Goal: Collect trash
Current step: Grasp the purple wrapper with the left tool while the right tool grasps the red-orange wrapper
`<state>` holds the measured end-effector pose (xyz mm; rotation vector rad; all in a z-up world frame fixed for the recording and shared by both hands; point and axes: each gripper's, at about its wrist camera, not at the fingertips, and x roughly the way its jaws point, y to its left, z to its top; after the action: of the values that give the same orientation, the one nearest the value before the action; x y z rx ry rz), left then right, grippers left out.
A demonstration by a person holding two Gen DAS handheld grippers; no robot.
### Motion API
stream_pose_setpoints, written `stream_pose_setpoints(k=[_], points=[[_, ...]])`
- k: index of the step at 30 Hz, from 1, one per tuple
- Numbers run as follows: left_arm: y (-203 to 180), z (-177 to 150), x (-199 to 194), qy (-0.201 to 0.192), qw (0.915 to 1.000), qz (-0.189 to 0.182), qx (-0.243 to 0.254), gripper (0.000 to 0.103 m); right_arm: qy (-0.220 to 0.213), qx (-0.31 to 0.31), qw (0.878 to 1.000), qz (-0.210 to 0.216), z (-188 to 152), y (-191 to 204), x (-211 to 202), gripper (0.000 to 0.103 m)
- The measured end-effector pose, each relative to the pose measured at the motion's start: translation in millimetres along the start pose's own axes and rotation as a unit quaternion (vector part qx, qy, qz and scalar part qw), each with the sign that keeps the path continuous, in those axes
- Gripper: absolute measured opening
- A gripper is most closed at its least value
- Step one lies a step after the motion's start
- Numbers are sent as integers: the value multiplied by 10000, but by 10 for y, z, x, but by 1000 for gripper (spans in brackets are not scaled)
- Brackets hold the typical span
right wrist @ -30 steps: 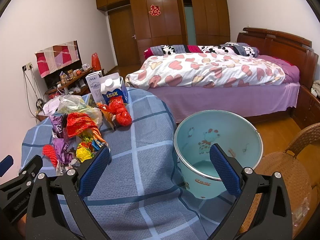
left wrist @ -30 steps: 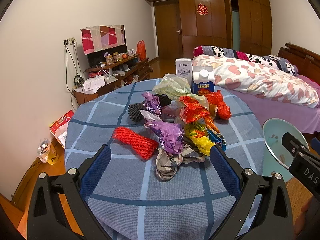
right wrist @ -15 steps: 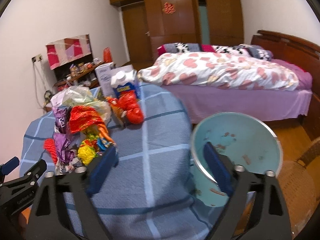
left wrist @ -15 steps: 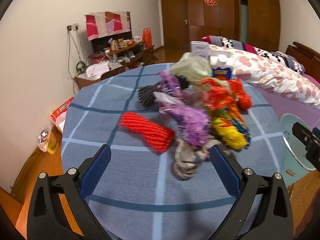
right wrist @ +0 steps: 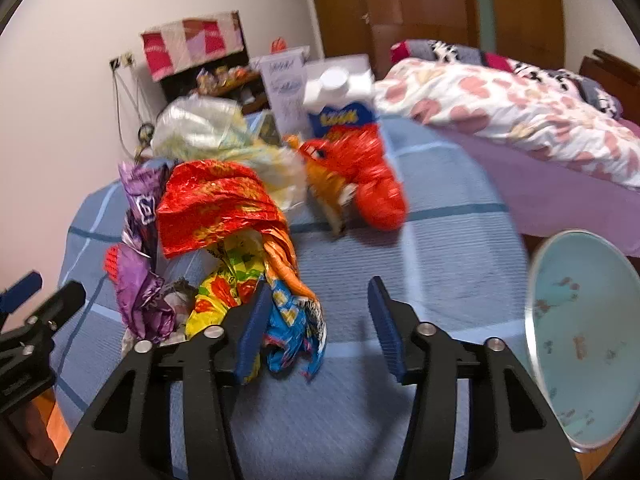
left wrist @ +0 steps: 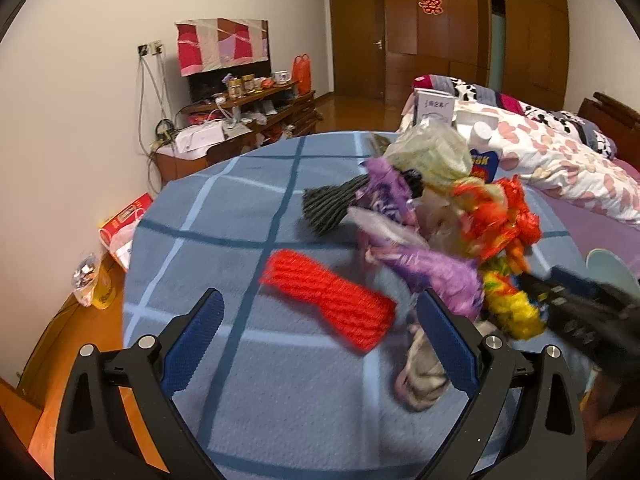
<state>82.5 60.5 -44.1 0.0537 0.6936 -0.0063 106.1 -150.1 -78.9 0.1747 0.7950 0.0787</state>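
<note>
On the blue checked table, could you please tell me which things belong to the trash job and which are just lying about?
Part of the job:
red mesh sleeve
purple wrapper
red-orange foil bag
yellow wrapper
pale blue bin

Just lying about:
bed
TV stand

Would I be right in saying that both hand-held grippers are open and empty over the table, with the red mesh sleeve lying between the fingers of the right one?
Not quite: the red mesh sleeve lies ahead of the left hand-held gripper, as the left wrist view shows. The right hand-held gripper points at the blue and yellow wrapper instead. Both are indeed open and empty over the table.
</note>
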Motion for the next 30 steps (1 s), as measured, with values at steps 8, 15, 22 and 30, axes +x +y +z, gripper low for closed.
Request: stream_pose_setpoints(k=[8, 15, 22, 30], points=[[-302, 189, 252, 168, 9987, -481, -9, 80, 272, -52, 9988, 408, 49, 31, 191, 23], [-359, 100, 493, 663, 9933, -898, -304, 42, 192, 148, 9978, 613, -2, -68, 69, 21], [-365, 67, 449, 545, 9930, -993, -347, 22, -417, 46, 9981, 446, -31, -45, -370, 21], [-349, 133, 23, 83, 9966, -806, -144, 19, -756, 218, 9962, 377, -59, -124, -689, 21]])
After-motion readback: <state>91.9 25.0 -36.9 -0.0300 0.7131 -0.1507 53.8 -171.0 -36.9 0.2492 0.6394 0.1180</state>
